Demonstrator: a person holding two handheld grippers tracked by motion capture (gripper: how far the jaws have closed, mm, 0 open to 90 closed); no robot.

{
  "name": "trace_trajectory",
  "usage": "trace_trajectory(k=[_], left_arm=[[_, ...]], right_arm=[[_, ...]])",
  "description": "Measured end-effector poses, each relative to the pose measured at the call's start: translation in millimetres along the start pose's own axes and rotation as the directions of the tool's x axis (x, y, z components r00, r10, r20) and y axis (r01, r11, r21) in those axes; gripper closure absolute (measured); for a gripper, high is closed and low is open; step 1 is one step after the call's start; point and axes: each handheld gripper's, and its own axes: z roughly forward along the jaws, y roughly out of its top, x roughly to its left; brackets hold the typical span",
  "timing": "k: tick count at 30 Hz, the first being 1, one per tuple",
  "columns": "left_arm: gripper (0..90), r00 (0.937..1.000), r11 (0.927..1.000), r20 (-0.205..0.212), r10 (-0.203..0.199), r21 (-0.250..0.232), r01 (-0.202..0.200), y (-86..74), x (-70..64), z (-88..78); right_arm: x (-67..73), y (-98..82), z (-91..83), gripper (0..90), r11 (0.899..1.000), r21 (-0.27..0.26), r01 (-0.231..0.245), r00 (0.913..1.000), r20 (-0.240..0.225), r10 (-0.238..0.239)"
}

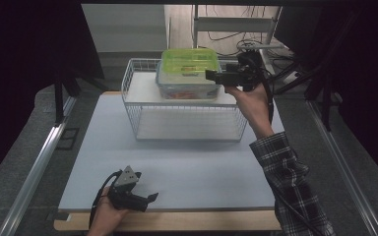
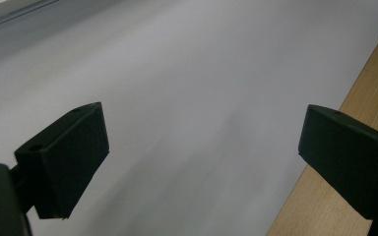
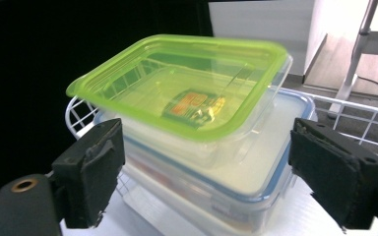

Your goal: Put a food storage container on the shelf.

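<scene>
2 stacked containers [image 1: 189, 73], 1 wire basket [image 1: 184, 125], 1 table [image 1: 177, 167], 2 grippers.

A wooden table [image 1: 177, 221] carries a pale grey mat [image 1: 177, 167]. On the mat, beyond the left gripper [image 1: 145, 200], stands a white wire rack [image 1: 187, 125], apparently two-tiered.

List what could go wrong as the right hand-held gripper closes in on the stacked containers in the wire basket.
1. The green-lidded clear plastic container sits askew on the blue-rimmed clear container; a nudge from the open right hand-held gripper may slide it off.
2. The white wire basket rim lies close to the jaws and could snag one.
3. The left hand-held gripper rests far off, near the table edge, giving no support.
</scene>
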Motion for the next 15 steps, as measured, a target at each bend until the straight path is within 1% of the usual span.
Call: trace_trajectory(k=[3,10,15], left_arm=[[4.8,1.0,1.0,0.001,0.0,0.002,0.0,0.0,0.2,0.4],[4.7,1.0,1.0,0.002,-0.003,0.0,0.003,-0.1,0.0,0.7],[4.6,1.0,1.0,0.004,-0.008,-0.005,0.008,-0.3,0.7,0.2]], right_arm=[[2.3,-5.3,-3.2,12.4,1.0,-0.003,0.011,0.9999,-0.007,-0.011],[7.4,-17.7,-4.2,10.0,0.999,0.016,0.05,0.9987,-0.004,-0.05],[7.9,-23.7,-4.7,9.4,0.998,0.017,0.061,0.9981,-0.007,-0.061]])
